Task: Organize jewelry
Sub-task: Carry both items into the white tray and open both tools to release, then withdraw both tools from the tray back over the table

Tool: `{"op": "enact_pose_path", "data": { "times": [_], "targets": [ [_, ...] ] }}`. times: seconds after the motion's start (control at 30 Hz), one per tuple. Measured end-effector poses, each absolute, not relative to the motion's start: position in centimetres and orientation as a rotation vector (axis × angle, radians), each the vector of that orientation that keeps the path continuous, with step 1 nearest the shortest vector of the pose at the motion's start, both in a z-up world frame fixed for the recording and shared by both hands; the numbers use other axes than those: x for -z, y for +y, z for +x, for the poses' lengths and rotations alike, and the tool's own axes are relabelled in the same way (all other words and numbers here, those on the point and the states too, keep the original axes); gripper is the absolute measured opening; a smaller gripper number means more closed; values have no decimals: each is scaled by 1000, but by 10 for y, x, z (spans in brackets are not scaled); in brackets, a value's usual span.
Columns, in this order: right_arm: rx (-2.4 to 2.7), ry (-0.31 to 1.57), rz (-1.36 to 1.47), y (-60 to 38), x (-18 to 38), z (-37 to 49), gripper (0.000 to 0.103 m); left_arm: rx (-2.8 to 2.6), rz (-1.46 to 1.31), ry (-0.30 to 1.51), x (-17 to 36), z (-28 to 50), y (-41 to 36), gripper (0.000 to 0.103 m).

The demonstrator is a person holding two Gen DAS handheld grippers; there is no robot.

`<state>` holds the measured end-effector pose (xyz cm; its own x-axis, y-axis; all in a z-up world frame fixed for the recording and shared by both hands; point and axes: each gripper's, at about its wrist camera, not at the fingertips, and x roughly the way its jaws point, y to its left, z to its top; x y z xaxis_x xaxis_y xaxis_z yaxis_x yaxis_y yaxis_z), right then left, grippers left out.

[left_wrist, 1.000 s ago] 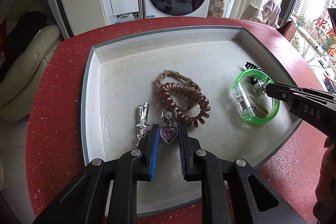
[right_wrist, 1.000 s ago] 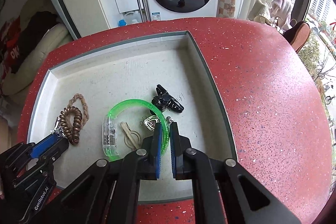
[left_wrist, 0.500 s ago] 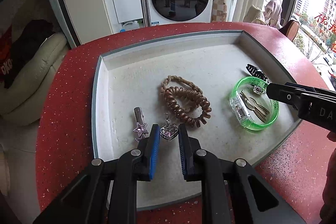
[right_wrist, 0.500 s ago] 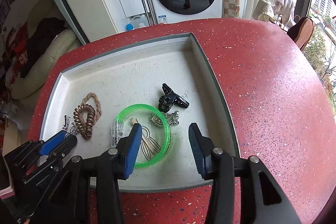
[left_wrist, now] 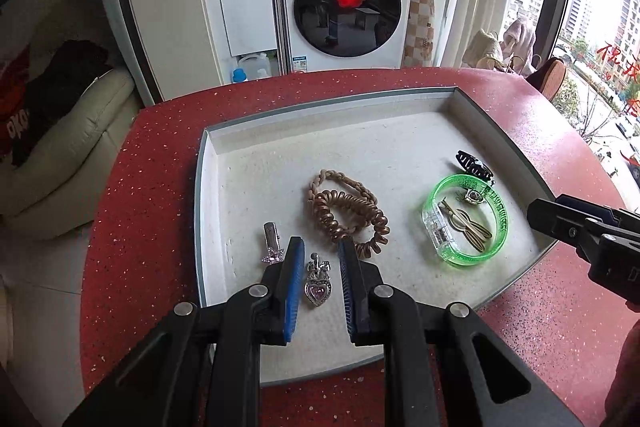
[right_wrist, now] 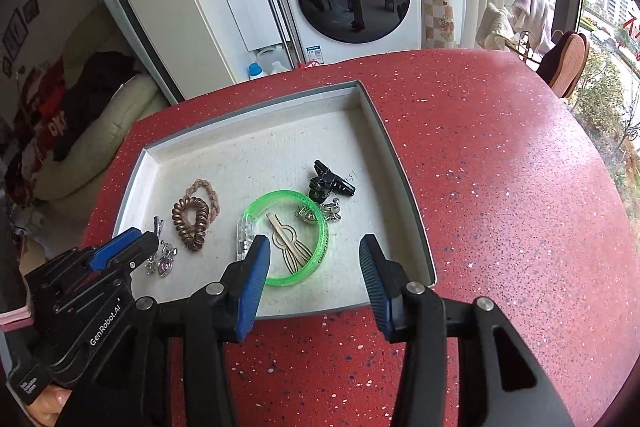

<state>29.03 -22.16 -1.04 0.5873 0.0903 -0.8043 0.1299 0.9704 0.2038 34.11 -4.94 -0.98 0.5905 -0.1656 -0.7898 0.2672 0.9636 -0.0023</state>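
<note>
Lying inside a shallow white tray with a grey rim (left_wrist: 202,187), which sits on the red speckled desk (right_wrist: 500,187), the jewelry spreads in a loose row. Furthest left is a silver bar clip with a pink star (left_wrist: 272,243). Just beside it, a silver pendant with a pink heart stone (left_wrist: 318,285) lies flat on the tray floor between the blue pads of the left tool (left_wrist: 319,267), whose jaws stand narrow but apart, pads clear of the pendant. Next come a coiled bronze spiral hair tie (left_wrist: 352,223) and a tan braided band (left_wrist: 340,181), overlapping. Further right, a translucent green plastic bangle (right_wrist: 286,239) rings a gold hairpin (right_wrist: 290,245), with a small silver charm (right_wrist: 306,215) at its far edge and a black claw clip (right_wrist: 330,183) just beyond. The right tool (right_wrist: 314,267) hangs over the bangle's near edge; its jaws have just been opening and stand wide, gripping nothing.
</note>
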Motion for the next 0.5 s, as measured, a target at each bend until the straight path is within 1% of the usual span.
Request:
{"op": "enact_pose_path", "data": {
  "times": [0.1, 0.13, 0.17, 0.2, 0.23, 0.27, 0.37, 0.43, 0.47, 0.5],
  "targets": [
    [20, 945, 258, -222, 9, 284, 51, 252, 115, 895, 4, 334, -47, 37],
    [18, 945, 261, -223, 8, 282, 51, 253, 115, 890, 2, 331, -46, 40],
    [16, 944, 265, -223, 8, 279, 52, 249, 118, 883, -1, 328, -45, 76],
    [14, 942, 267, -223, 7, 277, 52, 233, 116, 870, -4, 325, -43, 99],
    [13, 939, 266, -223, 6, 274, 53, 213, 108, 836, -9, 320, -40, 103],
    [14, 935, 266, -222, 4, 271, 54, 206, 104, 802, -14, 315, -37, 103],
    [7, 923, 270, -220, -2, 263, 58, 220, 104, 806, -22, 308, -32, 103],
    [-4, 918, 275, -218, -6, 257, 67, 210, 104, 800, -25, 301, -27, 103],
    [-12, 913, 280, -217, -8, 254, 69, 204, 101, 795, -26, 297, -24, 103],
    [-22, 908, 286, -216, -11, 251, 74, 201, 95, 793, -27, 293, -21, 103]
  ]
}}
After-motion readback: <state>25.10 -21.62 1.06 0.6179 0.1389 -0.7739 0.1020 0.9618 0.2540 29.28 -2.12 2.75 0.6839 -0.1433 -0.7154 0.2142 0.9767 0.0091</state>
